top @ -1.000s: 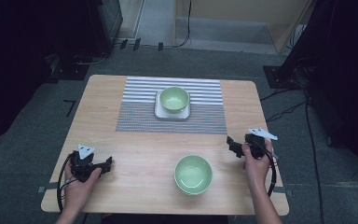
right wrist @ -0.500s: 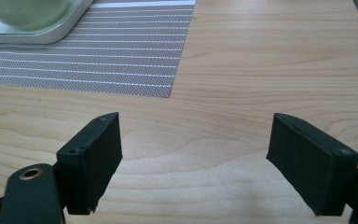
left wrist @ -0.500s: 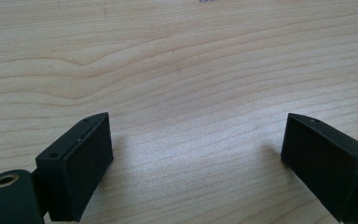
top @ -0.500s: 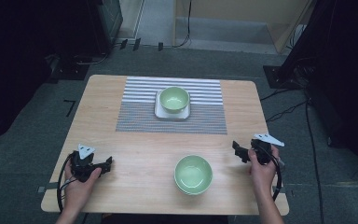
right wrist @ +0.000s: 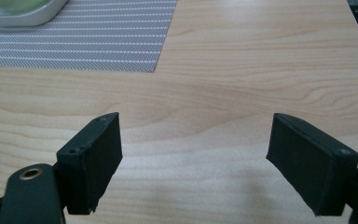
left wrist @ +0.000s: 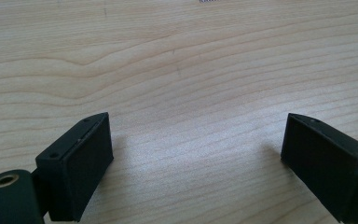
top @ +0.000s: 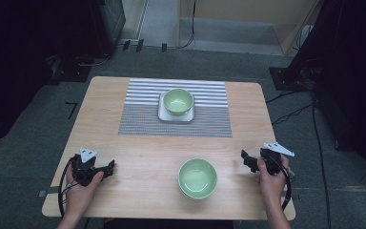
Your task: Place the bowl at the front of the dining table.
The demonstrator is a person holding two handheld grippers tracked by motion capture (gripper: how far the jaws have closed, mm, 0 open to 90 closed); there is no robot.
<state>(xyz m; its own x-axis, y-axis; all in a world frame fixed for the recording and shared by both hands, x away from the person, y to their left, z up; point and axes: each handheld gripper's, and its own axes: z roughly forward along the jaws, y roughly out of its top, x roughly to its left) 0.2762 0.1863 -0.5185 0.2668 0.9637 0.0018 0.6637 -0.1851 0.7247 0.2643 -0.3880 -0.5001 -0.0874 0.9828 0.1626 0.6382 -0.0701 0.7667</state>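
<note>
- A person's two forearms reach in over the near edge of a pale wooden counter (top: 143,157), each hand carrying a black two-jaw gripper.
- The left gripper (top: 108,168) rests low at the counter's near-left corner, its jaws pointing toward the middle. In the left gripper view (left wrist: 198,158) the jaws stand spread wide with nothing but bare wood grain between them.
- The right gripper (top: 246,160) hangs near the counter's right edge, a grey three-cornered plate on top and a black cable looping below the hand. Its jaws point inward, toward the near bowl. In the right gripper view (right wrist: 193,161) they too stand spread apart, with bare wood between them.
- A light green, round, empty bowl (top: 198,178) sits on the bare wood near the front edge, between the two grippers but closer to the right one. It is apart from both, and neither gripper touches it.
- A second light green bowl (top: 178,101) sits on a white square plate (top: 163,114) farther back.
- That plate rests on a grey-and-white striped placemat (top: 138,117) laid across the far half of the counter. A corner of the placemat (right wrist: 98,42) and the rim of the plate (right wrist: 23,18) appear at the upper left of the right gripper view.
- Dark grey floor surrounds the counter, with black cables trailing at the right.
</note>
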